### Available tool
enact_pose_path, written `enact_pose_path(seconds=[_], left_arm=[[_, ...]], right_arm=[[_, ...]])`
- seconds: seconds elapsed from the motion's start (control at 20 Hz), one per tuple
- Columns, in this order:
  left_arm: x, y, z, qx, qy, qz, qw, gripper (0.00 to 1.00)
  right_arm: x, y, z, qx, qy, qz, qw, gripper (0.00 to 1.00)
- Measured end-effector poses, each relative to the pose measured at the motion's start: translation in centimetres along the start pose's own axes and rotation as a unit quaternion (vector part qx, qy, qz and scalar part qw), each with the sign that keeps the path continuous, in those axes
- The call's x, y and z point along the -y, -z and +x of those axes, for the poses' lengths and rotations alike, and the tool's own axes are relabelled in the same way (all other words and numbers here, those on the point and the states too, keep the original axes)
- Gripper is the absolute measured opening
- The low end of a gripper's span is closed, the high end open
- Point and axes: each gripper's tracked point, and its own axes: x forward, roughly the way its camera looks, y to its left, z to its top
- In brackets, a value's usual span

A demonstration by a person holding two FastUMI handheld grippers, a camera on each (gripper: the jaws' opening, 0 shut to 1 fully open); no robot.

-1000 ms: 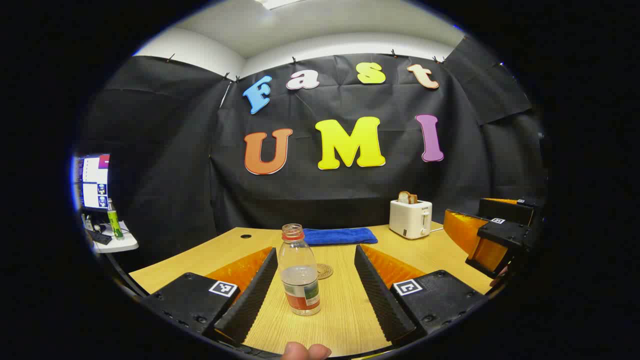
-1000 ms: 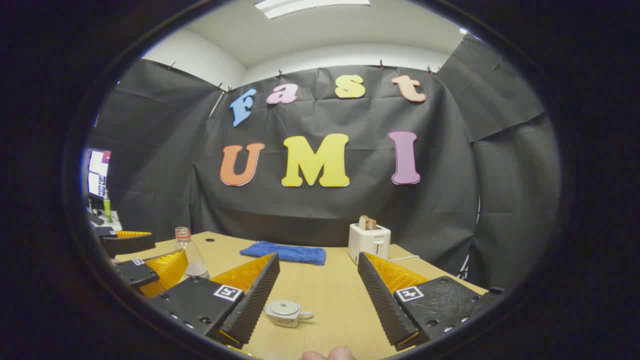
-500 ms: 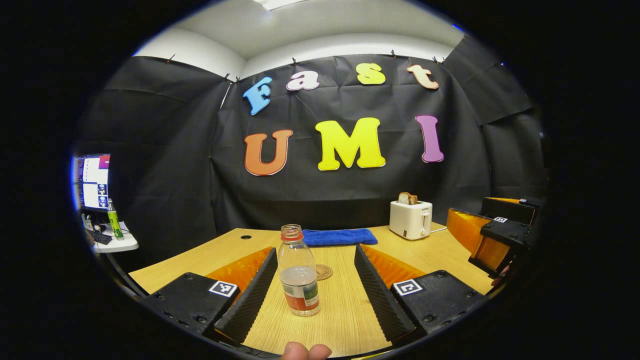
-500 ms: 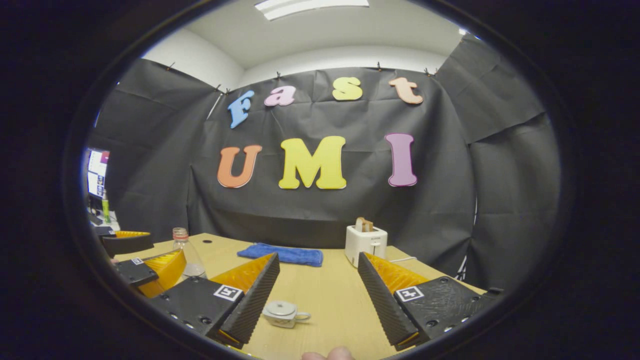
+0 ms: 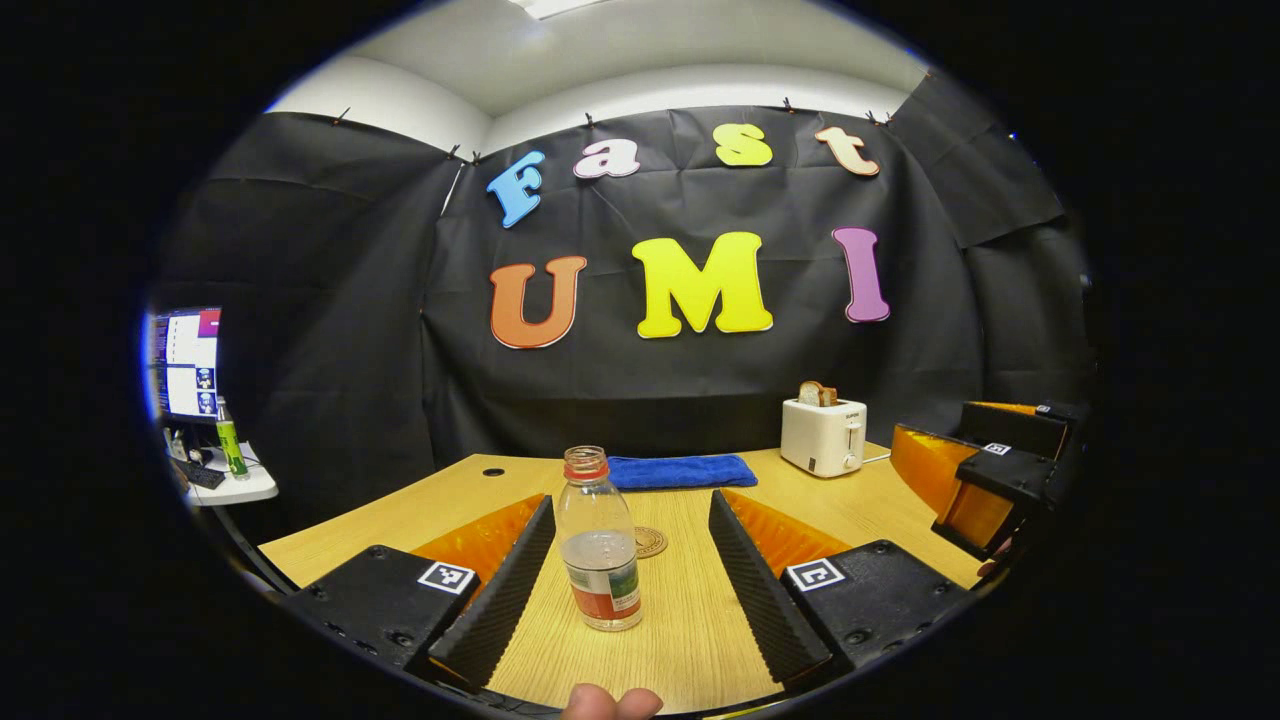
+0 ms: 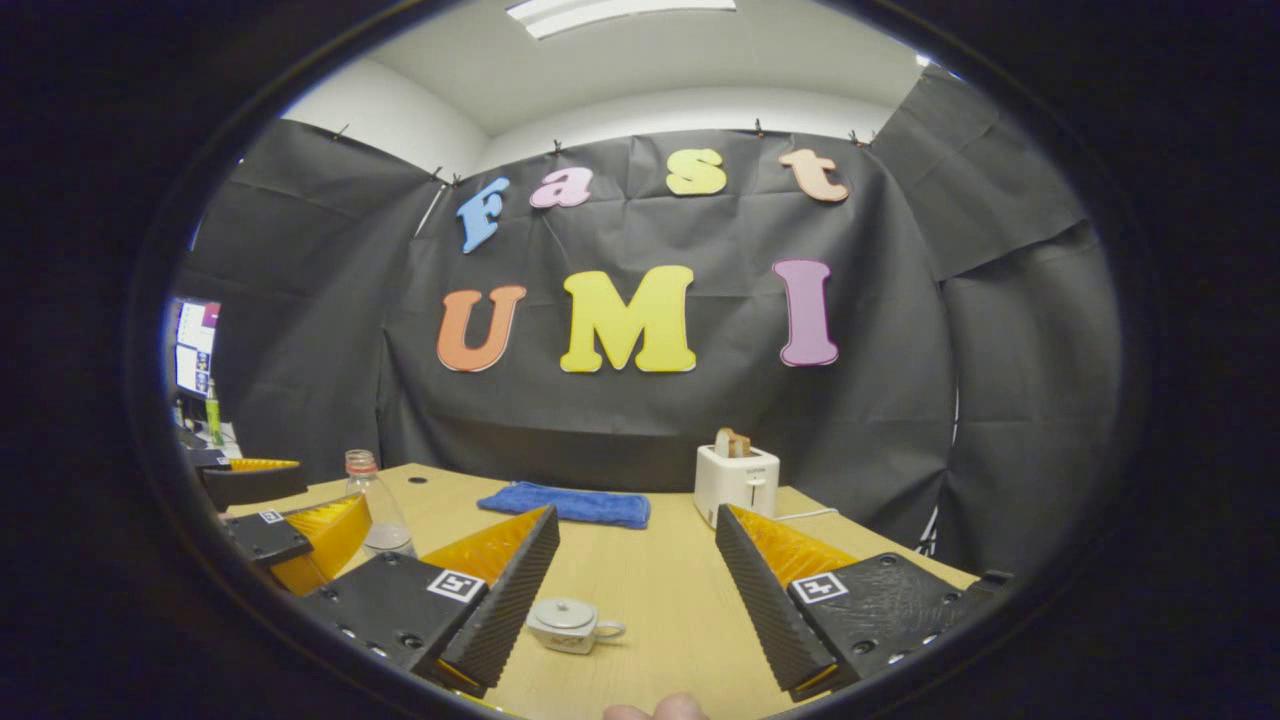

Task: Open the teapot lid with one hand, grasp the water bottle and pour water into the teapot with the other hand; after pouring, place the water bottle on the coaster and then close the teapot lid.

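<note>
Left gripper view showed the left gripper with jaws wide apart, the water bottle standing upright on the wooden table between them, nearer the left finger, touching neither. The coaster lay just beyond it. In the right gripper view, the right gripper, jaws also apart, framed the teapot, lid on, close by its left finger. The task seemed at its opening approach; the next move likely called for lowering onto the lid knob.
</note>
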Motion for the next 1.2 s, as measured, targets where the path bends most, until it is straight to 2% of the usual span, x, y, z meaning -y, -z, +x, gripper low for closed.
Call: enact_pose_path(seconds=[0.25, 0.55, 0.6, 1.2], left_arm=[[-0.9, -0.6, -0.3, 0.004, -0.007, -0.001, 1.000, 0.96], [-2.5, -1.6, -0.6, 0.012, -0.020, -0.006, 1.000, 0.97], [-2.8, -1.7, -0.6, 0.014, -0.022, -0.005, 1.000, 0.97], [-5.4, -1.3, -0.2, 0.007, -0.049, 0.001, 0.999, 0.97]], right_arm=[[-0.5, 1.6, 0.9, -0.009, -0.002, -0.014, 1.000, 0.95], [-2.3, 5.7, 3.0, -0.040, -0.019, -0.012, 0.999, 0.98], [-2.6, 6.3, 3.4, -0.047, -0.023, -0.009, 0.999, 0.95], [-5.5, 11.6, 7.4, -0.101, -0.045, -0.027, 0.994, 0.97]])
